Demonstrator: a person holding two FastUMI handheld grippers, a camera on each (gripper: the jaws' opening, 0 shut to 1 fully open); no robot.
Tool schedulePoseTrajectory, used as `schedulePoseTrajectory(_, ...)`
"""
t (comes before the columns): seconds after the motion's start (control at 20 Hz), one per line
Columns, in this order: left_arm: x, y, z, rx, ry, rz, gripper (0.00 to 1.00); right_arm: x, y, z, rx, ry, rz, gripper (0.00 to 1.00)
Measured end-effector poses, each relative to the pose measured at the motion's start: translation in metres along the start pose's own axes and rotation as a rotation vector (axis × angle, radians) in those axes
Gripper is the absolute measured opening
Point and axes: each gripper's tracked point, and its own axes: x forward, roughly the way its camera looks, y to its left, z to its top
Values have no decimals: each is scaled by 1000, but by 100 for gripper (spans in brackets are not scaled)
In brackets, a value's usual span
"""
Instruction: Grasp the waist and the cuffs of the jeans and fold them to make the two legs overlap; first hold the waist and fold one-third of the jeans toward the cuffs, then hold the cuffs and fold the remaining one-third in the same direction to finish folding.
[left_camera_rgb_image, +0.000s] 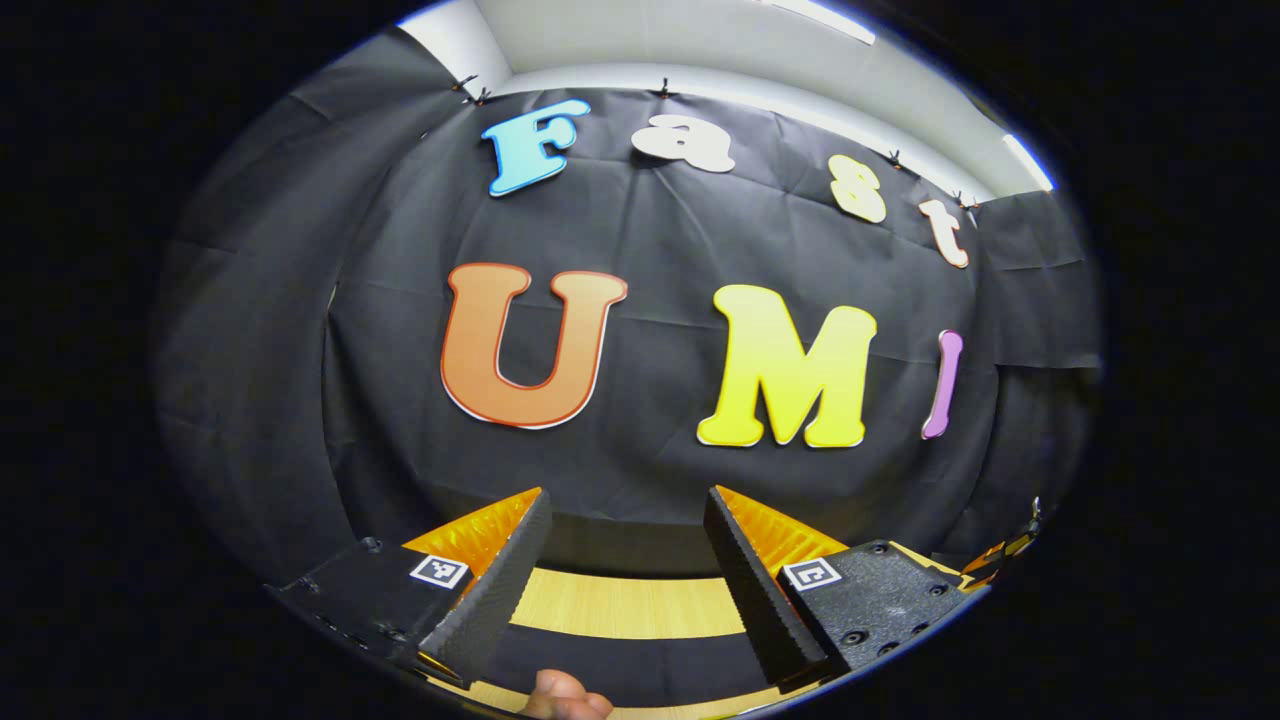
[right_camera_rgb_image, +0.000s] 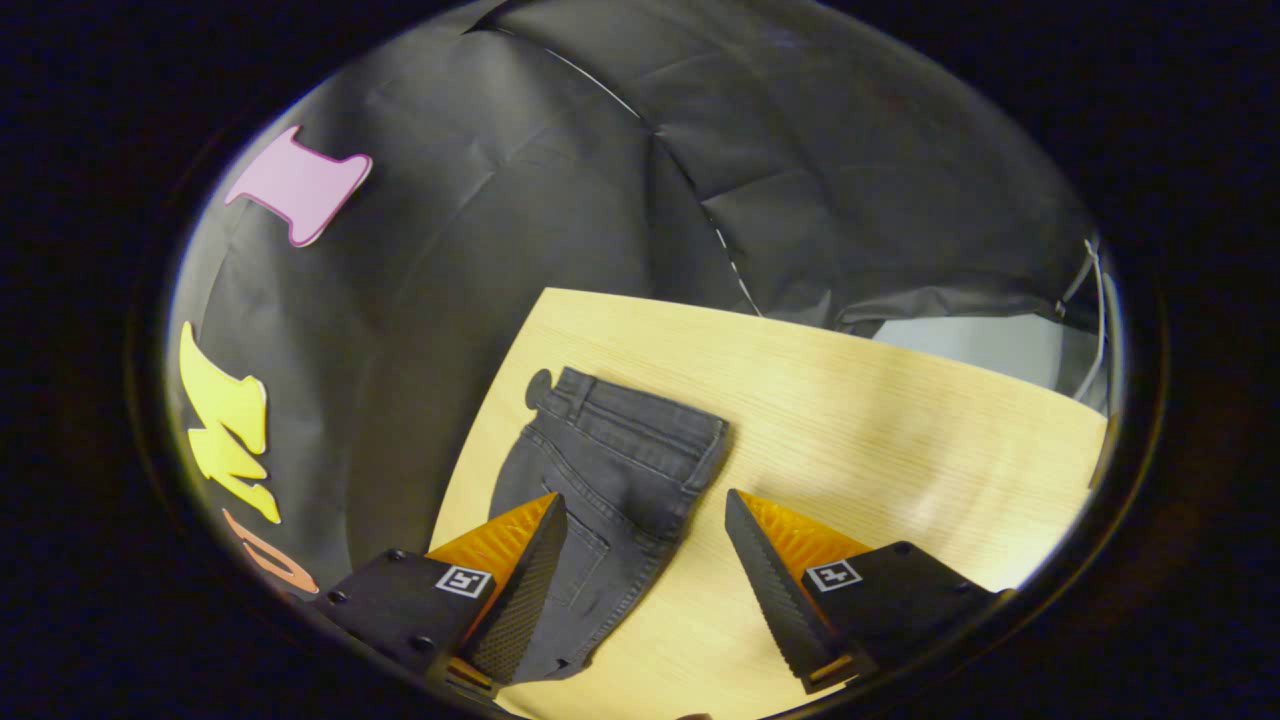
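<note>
Dark grey jeans (right_camera_rgb_image: 620, 470) lie flat on the light wooden table (right_camera_rgb_image: 880, 440) in the right gripper view, waistband at the far end and the legs running back under the camera. My right gripper (right_camera_rgb_image: 645, 497) hovers open over the seat of the jeans, with nothing between its fingers. In the left gripper view my left gripper (left_camera_rgb_image: 626, 495) stands open, held level and facing the booth wall. Low between its fingers a dark band (left_camera_rgb_image: 620, 665) crosses the table (left_camera_rgb_image: 625, 605); whether this is the jeans I cannot tell.
The black cloth wall rises close behind the table's far edge (right_camera_rgb_image: 640, 300) and along its left side. Bare wood spreads to the right of the jeans (right_camera_rgb_image: 900, 480). A person's fingertip (left_camera_rgb_image: 565, 697) pokes in at the bottom of the left gripper view.
</note>
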Motion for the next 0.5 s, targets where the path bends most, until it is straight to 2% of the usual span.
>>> schedulePoseTrajectory(0.3,-6,-8,15,100,-60,-21,98,23,-1,-15,50,38,26,98)
schedulePoseTrajectory(0.5,-7,-10,15,53,-42,-35,98,35,14,-18,126,34,101,97)
